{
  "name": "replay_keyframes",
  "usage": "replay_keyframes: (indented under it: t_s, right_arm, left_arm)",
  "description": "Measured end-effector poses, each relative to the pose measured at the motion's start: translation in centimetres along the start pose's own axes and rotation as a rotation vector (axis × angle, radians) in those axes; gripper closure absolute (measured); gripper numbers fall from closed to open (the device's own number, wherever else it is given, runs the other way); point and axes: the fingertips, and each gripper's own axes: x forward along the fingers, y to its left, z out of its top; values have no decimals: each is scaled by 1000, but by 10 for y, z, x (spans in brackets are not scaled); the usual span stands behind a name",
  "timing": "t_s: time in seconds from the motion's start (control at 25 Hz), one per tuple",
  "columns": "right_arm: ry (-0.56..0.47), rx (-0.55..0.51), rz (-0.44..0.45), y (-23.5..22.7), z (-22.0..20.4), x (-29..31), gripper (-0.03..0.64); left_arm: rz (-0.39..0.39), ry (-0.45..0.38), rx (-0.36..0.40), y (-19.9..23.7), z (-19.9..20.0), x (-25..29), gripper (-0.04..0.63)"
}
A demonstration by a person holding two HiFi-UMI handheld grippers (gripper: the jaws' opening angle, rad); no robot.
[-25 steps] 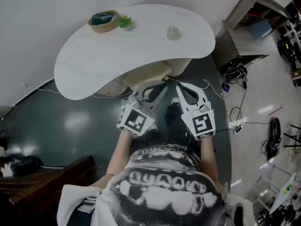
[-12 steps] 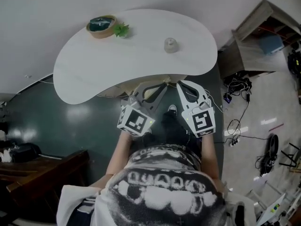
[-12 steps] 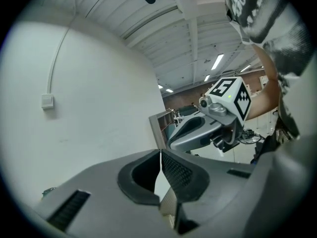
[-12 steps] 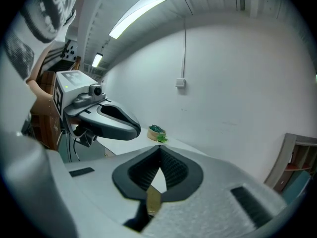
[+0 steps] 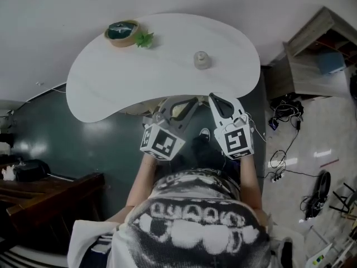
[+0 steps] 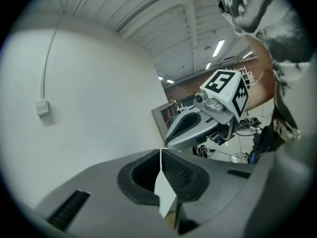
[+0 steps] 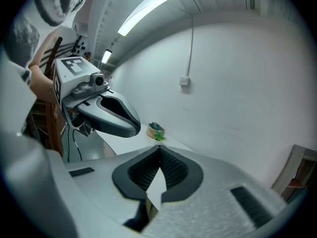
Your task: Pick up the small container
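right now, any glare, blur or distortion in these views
Head view: wide-angle bend, washed colour, light glare on the glossy floor, small container tiny but unblurred. Left gripper view: black vignette corners, wall bowed. Right gripper view: same vignette, ceiling light strip blown out.

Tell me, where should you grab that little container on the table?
Probably around the round sides of the container, coming level from the near edge of the table with the right gripper, which points roughly at it. It stands upright and alone, so nothing blocks the jaws. They are shut now and must open first.
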Motion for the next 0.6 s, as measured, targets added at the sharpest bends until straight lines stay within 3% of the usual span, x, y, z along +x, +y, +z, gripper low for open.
replay_keyframes:
  t_s: [0.6]
  right_arm:
    - [-7,-7,22,-25,-17,13,617]
  left_arm:
    - [19,72,47,0,-7,19,584]
